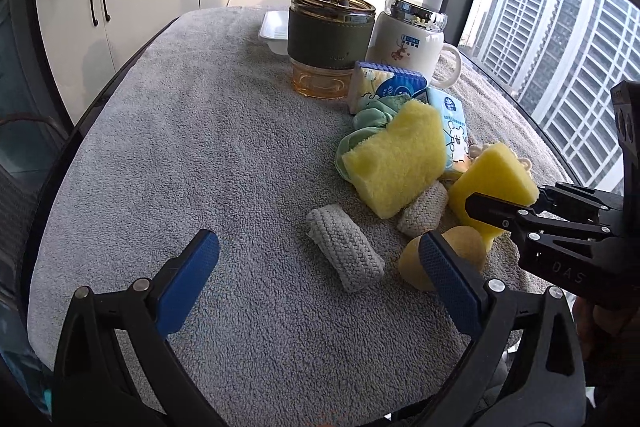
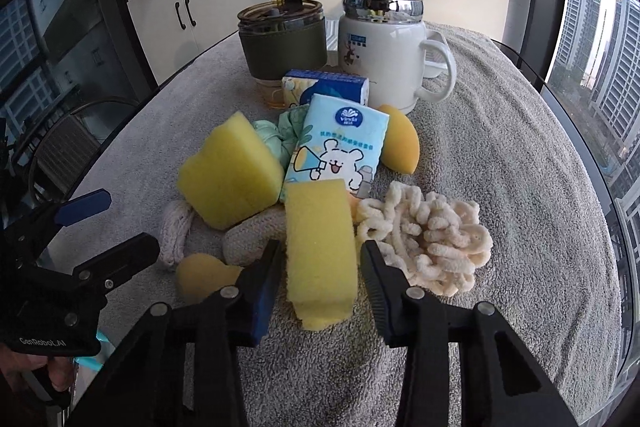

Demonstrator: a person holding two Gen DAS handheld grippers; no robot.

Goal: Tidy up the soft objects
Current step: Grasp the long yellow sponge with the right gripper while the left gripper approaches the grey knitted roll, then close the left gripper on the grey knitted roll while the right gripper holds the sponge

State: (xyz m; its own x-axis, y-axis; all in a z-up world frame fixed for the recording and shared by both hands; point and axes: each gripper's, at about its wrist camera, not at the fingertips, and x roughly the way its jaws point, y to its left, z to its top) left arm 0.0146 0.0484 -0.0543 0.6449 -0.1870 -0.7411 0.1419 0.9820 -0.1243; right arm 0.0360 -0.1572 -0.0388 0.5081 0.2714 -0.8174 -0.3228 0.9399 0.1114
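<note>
The right gripper (image 2: 320,267) is spread around an upright yellow sponge (image 2: 320,251), jaws not seen touching it. A cream looped scrunchie (image 2: 432,247) is shown only in the right view. The left gripper (image 1: 320,251) is held wide open, low over the grey towel (image 1: 192,147), near a knitted roll (image 1: 344,251). White cabinets (image 1: 120,3) are seen behind.

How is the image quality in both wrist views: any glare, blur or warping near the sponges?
Left wrist view: bright window at right, daylight washed out, yet the yellow foam sponges stay sharp; fisheye bends the grey towel-covered table edge. Right wrist view: even light, the upright yellow sponge block crisp between the right hand-held gripper fingers; corners vignetted black.
</note>
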